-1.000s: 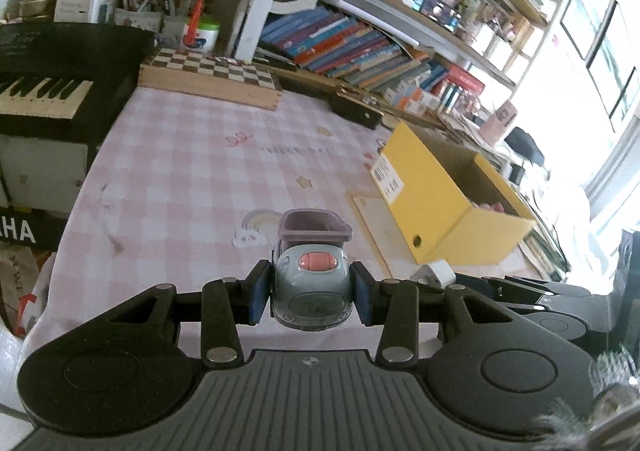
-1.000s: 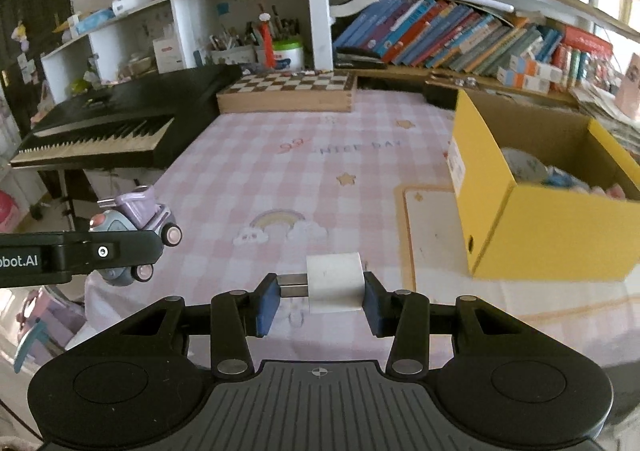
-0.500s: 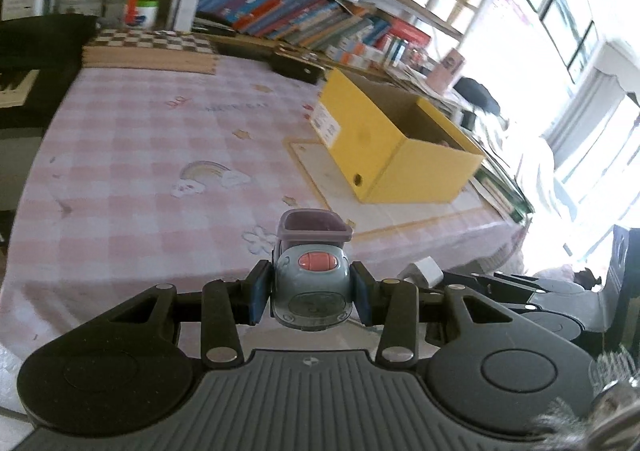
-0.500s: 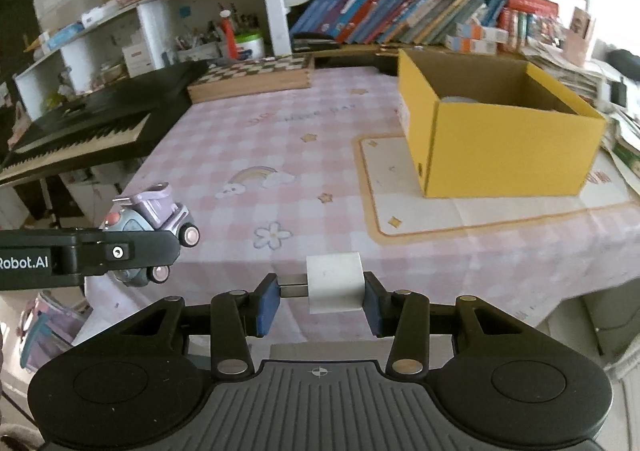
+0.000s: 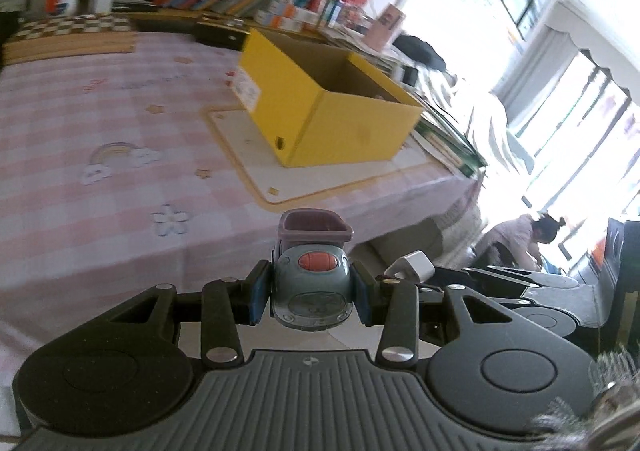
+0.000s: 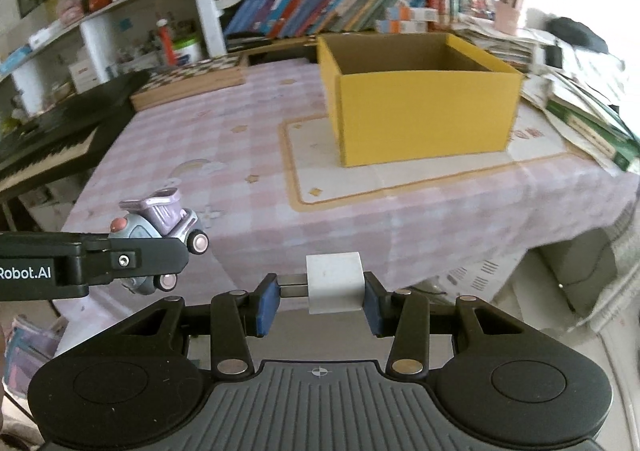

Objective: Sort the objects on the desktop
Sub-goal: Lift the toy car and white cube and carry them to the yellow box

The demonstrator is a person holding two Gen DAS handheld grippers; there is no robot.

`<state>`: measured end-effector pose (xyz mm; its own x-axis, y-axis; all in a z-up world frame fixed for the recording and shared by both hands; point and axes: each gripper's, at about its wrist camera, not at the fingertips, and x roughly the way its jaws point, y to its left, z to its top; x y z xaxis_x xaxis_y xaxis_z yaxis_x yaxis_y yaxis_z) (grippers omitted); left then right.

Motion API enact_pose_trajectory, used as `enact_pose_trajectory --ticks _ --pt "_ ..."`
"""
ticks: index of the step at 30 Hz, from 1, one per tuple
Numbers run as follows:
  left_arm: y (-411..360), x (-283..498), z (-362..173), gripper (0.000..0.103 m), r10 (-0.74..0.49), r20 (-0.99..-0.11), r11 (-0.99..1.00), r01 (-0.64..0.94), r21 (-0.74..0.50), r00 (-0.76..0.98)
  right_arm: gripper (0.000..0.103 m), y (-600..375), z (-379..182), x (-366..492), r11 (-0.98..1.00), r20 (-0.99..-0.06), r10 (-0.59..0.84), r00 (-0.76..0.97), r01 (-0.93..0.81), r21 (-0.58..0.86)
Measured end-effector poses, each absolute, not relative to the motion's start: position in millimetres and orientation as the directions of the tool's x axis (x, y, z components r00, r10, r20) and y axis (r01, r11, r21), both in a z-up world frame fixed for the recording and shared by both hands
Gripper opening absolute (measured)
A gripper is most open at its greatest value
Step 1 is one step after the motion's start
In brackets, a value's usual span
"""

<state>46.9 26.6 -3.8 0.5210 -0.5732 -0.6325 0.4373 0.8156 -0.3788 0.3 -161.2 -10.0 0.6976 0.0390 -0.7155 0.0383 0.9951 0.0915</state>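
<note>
Open yellow cardboard box point(image 6: 424, 119): stands on a cream mat with an orange border point(image 6: 400, 179), on the table under a pink checked cloth point(image 6: 224, 139); inside walls plain brown, contents not visible.
Left gripper point(image 5: 310, 297): held off the table's near edge, blue pads clamped on the sides of a grey toy truck with a purple tipper bed and red roof button point(image 5: 311, 283).
Right gripper point(image 6: 320, 299): beside it, jaws pressed on a white block-shaped plug adapter point(image 6: 334, 287), its metal prongs toward the left pad.
</note>
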Motion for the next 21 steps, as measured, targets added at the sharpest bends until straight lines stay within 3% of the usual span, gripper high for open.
enact_pose_trajectory --ticks 21 --pt "-81 71 -5 0.039 -0.635 -0.649 0.749 0.539 -0.385 0.419 0.043 -257 -10 8 0.985 -0.735 -0.032 0.677 0.144 0.091"
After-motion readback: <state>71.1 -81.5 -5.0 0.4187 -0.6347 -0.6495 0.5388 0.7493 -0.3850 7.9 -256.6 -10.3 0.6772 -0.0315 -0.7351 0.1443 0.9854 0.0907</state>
